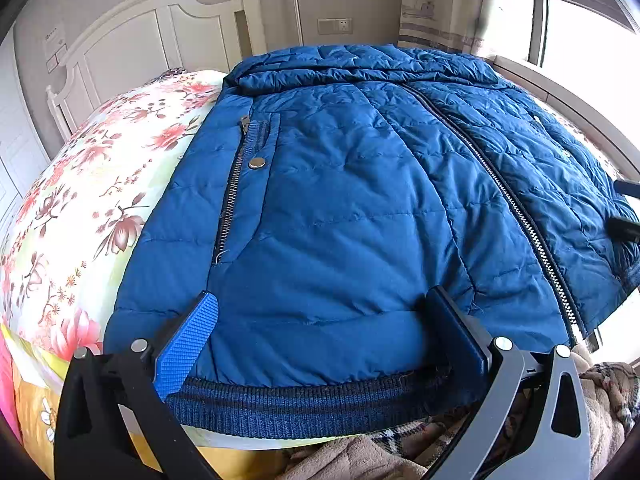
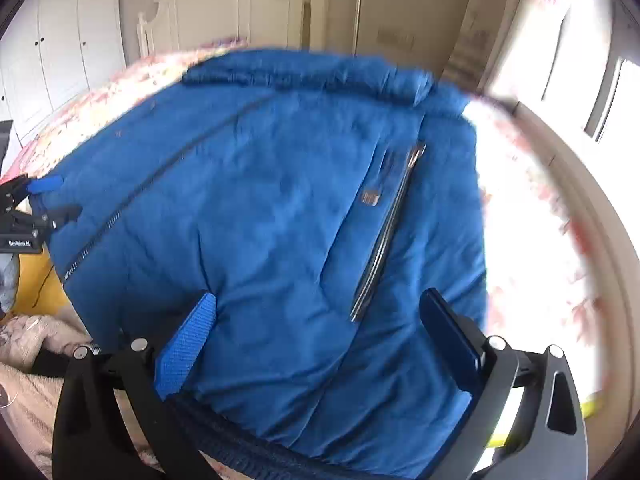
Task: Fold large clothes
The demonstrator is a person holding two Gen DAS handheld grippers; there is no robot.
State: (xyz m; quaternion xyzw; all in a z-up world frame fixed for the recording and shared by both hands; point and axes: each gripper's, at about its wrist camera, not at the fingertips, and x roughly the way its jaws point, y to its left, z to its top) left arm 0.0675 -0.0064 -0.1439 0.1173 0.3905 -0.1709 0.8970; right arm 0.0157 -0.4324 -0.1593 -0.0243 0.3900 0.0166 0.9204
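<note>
Jacket laid flat on the bed, both tongs at its hem

Blue quilted jacket (image 1: 360,208) lies spread front-up on the bed (image 1: 92,200), over a floral bedspread, its collar toward the white headboard (image 1: 160,36) and its ribbed knit hem (image 1: 304,408) at the near edge of the mattress. The centre zip (image 1: 504,196) is closed along the length I can see, running from the collar end down to the hem. A zipped chest pocket (image 1: 236,184) with a metal snap beside it sits on the jacket's side nearer the flowered cover; what the pocket holds cannot be seen.

Left tongs (image 1: 320,332) stand spread wide over the hem, one blue ribbed pad (image 1: 188,344) on one side and a dark pad on the other, the padded cloth bulging between them without being pinched. Right tongs (image 2: 320,340) are likewise wide apart above the other half of the hem, near a second zipped pocket (image 2: 384,232); that view is blurred, so finer contact cannot be told. Each tool shows at the edge of the other's view.

Below the bed edge lies a beige plaid blanket (image 1: 600,400). A curtain (image 1: 440,4) hangs by the bright window (image 1: 580,32) on the far side.
</note>
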